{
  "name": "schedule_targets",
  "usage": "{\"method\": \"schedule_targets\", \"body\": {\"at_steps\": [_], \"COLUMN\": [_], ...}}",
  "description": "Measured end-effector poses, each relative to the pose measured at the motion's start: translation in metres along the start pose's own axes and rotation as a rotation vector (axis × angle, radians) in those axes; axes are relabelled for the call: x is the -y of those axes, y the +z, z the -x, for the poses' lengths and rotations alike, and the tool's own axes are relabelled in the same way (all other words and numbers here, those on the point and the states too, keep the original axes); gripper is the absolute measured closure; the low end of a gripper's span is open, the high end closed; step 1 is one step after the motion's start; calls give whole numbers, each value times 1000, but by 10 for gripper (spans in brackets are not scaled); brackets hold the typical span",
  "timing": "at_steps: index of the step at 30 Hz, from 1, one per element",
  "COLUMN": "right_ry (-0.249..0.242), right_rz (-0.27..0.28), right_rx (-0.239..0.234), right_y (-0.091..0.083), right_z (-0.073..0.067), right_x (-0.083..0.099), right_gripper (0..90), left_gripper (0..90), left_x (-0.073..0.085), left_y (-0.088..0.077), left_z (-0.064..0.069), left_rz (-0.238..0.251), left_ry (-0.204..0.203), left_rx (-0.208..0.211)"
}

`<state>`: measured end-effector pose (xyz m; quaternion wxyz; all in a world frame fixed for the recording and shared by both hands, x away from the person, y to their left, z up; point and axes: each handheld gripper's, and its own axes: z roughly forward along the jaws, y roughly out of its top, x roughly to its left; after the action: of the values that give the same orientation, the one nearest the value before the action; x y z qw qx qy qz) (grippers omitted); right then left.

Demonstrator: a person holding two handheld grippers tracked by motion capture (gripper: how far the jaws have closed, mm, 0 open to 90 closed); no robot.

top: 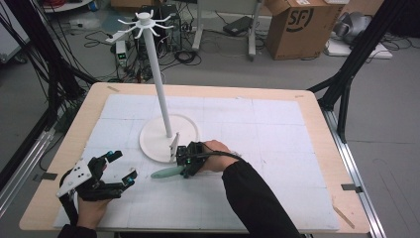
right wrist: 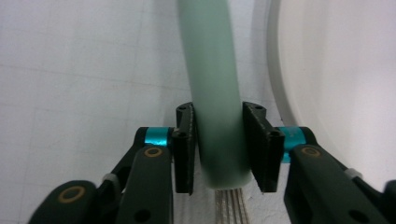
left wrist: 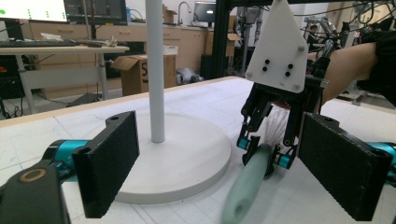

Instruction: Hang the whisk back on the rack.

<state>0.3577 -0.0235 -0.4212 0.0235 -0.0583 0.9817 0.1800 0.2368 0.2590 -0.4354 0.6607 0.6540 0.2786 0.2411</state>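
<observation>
Two hand-held grippers are seen over the desk [top: 317, 124]. The right hand-held gripper [top: 184, 163] is clenched on a pale green brush handle [top: 166, 172], which lies low over the white mat [top: 257, 148] just at 6 o'clock of the round base [top: 153, 144] of a white hook stand [top: 159, 74]. In the right gripper view the handle [right wrist: 212, 93] is seen pinched between both black pads, with pale bristles [right wrist: 229, 203] showing just behind the jaws. The left hand-held gripper [top: 119, 171] is held released, its jaws spread wide, at about 9 o'clock of the brush and apart from it.

As a judgement, the grip is taken close to the bristle end, so the long free part of the handle could swing or twist in the pads if it is lifted quickly. The handle looks smooth and rounded, and slipping may be caused by that. The edge of the base is just beside the brush, as is shown in the left gripper view [left wrist: 205, 154]; the handle [left wrist: 245, 186] could be knocked against that rim or against the pole if it is swung towards 12 o'clock.

Beyond the desk, at 12 to 1 o'clock, a cardboard box [top: 297, 25], cables and black frame legs are seen on the floor, well apart from the work. No other thing is seen on the mat between the two grippers.
</observation>
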Motion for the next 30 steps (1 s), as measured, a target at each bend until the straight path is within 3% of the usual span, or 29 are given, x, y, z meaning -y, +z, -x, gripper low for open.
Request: {"method": "schedule_targets", "body": {"at_steps": [8,15,16,20,21,24,25,26,28,29,30], "right_ry": [-15,76,76,122,122,150,150,166,174,183,217], "right_rz": [-6,167,167,288,288,407,407,504,533,577,667], "right_rx": [19,34,34,69,69,124,124,147,151,161,167], "right_y": [-1,-26,-26,-52,-52,-75,-75,-89,-94,-100,-113], "right_z": [-4,2,2,6,6,8,8,9,9,10,10], "right_x": [-2,9,9,20,20,30,30,34,36,38,44], "right_gripper": [698,698,698,697,697,697,697,697,697,698,697], "left_gripper": [136,137,137,136,136,137,137,137,136,137,137], "left_x": [0,0,0,0,0,0,0,0,0,0,0], "left_y": [-1,-1,-1,-1,-1,-1,-1,-1,-1,-1,-1], "left_z": [-1,-1,0,0,0,0,0,0,0,0,0], "left_rz": [3,1,1,1,1,-2,-1,-3,-4,-3,-3], "left_ry": [2,3,4,4,4,5,3,5,5,4,4], "left_rx": [-1,-3,-4,-6,-6,-7,-8,-8,-8,-8,-8]}}
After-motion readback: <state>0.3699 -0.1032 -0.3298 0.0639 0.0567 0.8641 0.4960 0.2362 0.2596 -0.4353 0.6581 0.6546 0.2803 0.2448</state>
